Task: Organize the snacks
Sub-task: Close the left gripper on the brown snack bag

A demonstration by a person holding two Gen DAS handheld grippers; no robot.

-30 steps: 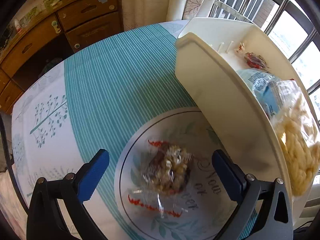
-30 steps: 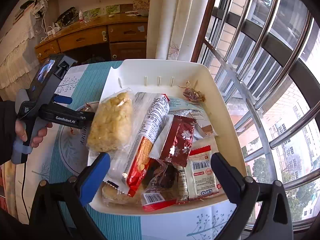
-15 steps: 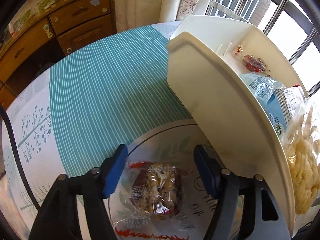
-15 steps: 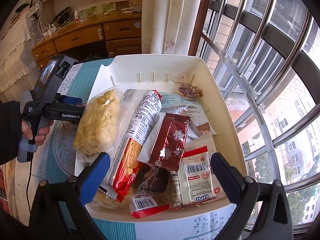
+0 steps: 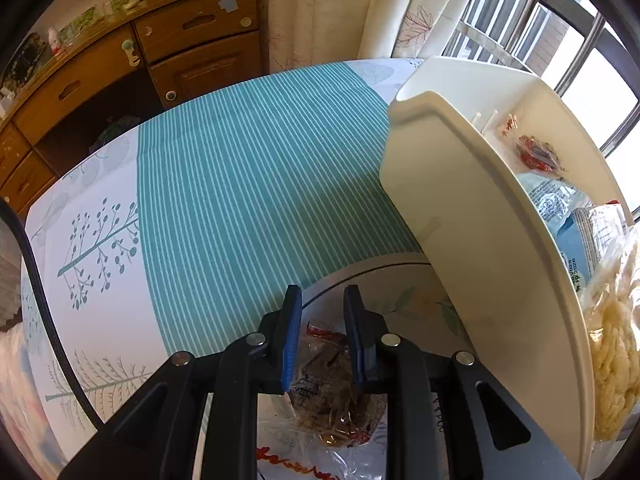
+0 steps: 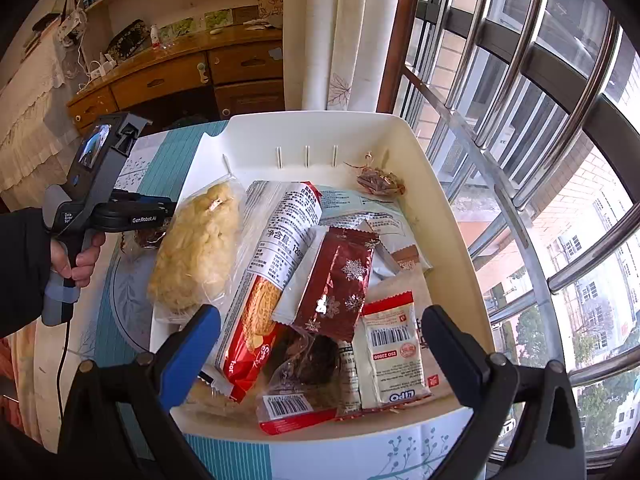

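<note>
The left gripper (image 5: 320, 328) has its two blue fingers (image 5: 290, 332) clamped on one clear-wrapped snack (image 5: 328, 396), a brown nutty cake that sits on the one round plate (image 5: 404, 292) printed on or lying on the surface (image 5: 240, 184); which of the two, I cannot tell. The plate is just beside the wall of the single white bin (image 5: 480, 240). From the right wrist view, that gripper (image 6: 158, 216) is seen in one hand (image 6: 78, 256), its fingers hidden behind the bin's wall.

The right gripper (image 6: 320, 344) hovers over the bin (image 6: 320, 132) with its fingers (image 6: 192, 344) wide apart and holding nothing.

Inside the bin lie at least eight packs, overlapping: one bag of pale puffs (image 6: 196, 248) against the left wall, one long biscuit roll (image 6: 272, 276), one dark red pouch with snowflakes (image 6: 340, 280), one white sachet with a barcode (image 6: 392, 352), one clear pack of dark cake (image 6: 308, 360), one red-edged pack (image 6: 288, 412) at the near wall, one pale blue flat bag (image 6: 360, 208) underneath, and one small wrapped sweet (image 6: 378, 184) alone near the far wall.
</note>
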